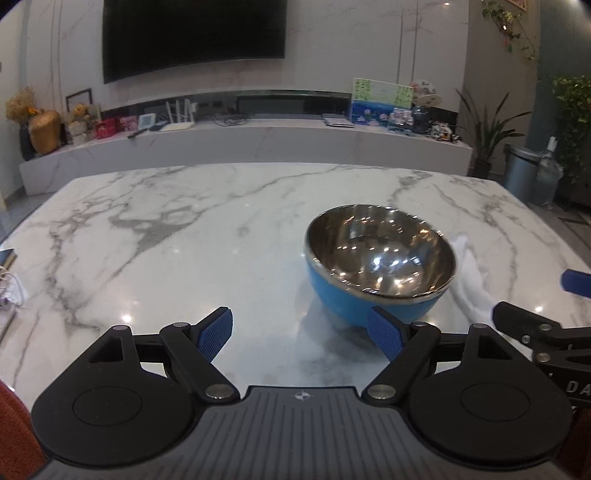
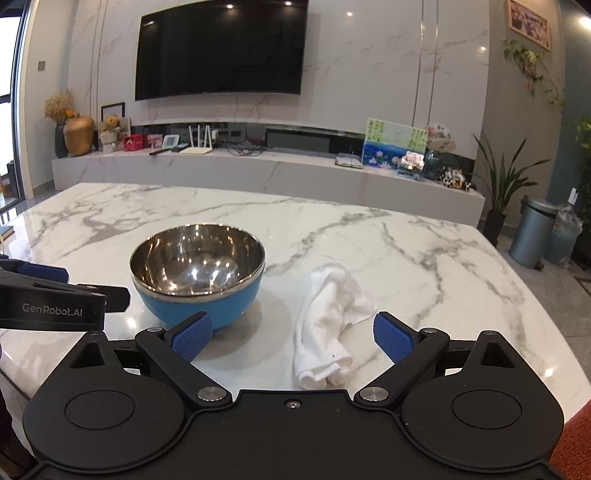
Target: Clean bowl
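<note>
Bowl (image 2: 197,273), blue outside with mirror-bright steel inside, stands upright on marble bench (image 2: 406,236), just beside white cloth (image 2: 328,321). Left gripper (image 1: 301,334) and right gripper (image 2: 291,334) fingers spread, empty.

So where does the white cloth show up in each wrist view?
Left wrist view: the white cloth is at the right, mostly hidden behind the blue bowl, beyond the right hand-held gripper's tip.
Right wrist view: the cloth lies low in the middle, crumpled, just right of the bowl, ahead of the open fingers.
Shared landmark: the wall-mounted TV.
</note>
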### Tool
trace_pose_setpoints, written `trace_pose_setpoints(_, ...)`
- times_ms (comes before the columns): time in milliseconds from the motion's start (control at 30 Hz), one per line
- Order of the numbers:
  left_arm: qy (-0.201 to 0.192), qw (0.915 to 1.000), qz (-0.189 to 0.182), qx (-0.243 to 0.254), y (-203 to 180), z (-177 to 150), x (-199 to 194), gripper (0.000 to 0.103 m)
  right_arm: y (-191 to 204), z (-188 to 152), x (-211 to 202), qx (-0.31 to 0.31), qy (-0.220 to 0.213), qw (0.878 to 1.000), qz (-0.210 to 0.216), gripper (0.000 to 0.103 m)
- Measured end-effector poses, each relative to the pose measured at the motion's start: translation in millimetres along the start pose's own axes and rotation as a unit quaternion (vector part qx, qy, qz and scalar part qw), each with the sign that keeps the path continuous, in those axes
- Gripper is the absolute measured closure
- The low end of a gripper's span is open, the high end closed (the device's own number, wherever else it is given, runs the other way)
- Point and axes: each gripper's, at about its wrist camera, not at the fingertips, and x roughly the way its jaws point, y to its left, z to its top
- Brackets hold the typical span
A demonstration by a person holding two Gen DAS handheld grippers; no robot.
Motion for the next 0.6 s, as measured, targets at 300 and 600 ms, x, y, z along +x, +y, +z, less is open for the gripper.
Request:
trace_pose_setpoints(300, 0.019, 0.9997, 0.003, 0.014, -4.1, -8.8, 3.5, 0.023, 4.1, -3.0, 5.2, -0.013, 0.012, 1.0, -0.001, 0.009)
trace_pose_setpoints(600, 0.027, 0.9995, 0.003, 0.019, -6.2, -13.0, 3.9, 0.023, 2.5, -5.7, 7.6, -0.009, 0.024, 1.0, 0.005, 0.009)
